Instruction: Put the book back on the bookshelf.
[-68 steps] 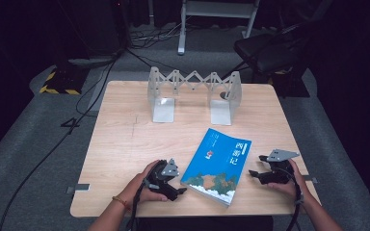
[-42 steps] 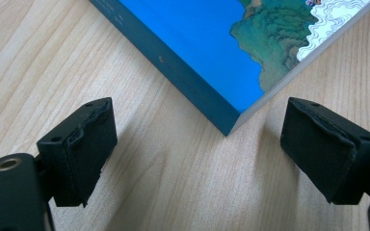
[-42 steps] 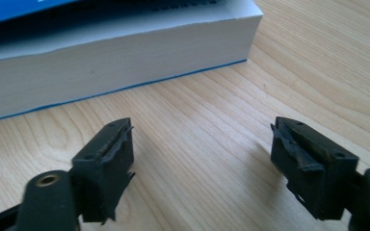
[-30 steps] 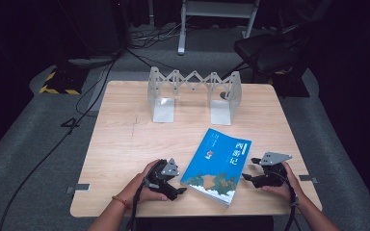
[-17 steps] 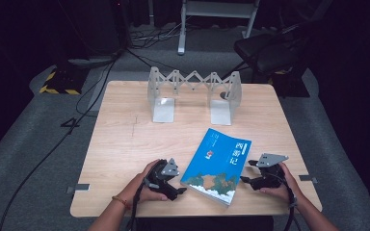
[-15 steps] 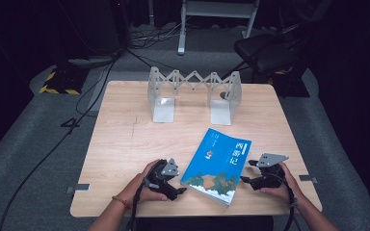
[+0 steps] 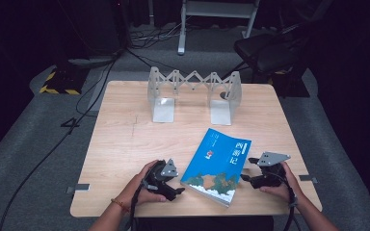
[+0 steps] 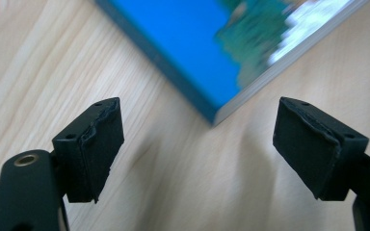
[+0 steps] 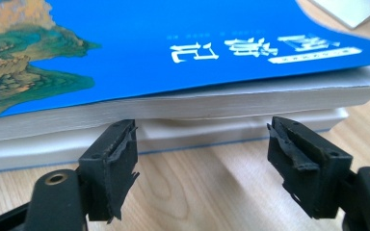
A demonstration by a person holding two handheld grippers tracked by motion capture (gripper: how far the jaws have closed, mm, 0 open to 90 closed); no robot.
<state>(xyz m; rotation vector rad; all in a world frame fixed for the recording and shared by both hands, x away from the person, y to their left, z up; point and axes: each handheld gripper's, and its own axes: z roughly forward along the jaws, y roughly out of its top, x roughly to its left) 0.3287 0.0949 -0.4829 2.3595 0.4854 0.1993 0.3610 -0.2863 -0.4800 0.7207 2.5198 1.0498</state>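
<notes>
One book [image 7: 218,165], two open-jawed grippers, left [image 7: 172,186] and right [image 7: 248,171].

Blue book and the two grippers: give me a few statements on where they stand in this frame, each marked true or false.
1. The blue book lies flat on the wooden table. True.
2. The right gripper is shut on the book. False: its jaws stand open at the page edge.
3. The left gripper is open, facing a corner of the book. True.
4. The book stands upright in the metal book rack. False: the rack holds nothing; the book lies nearer the person.
</notes>
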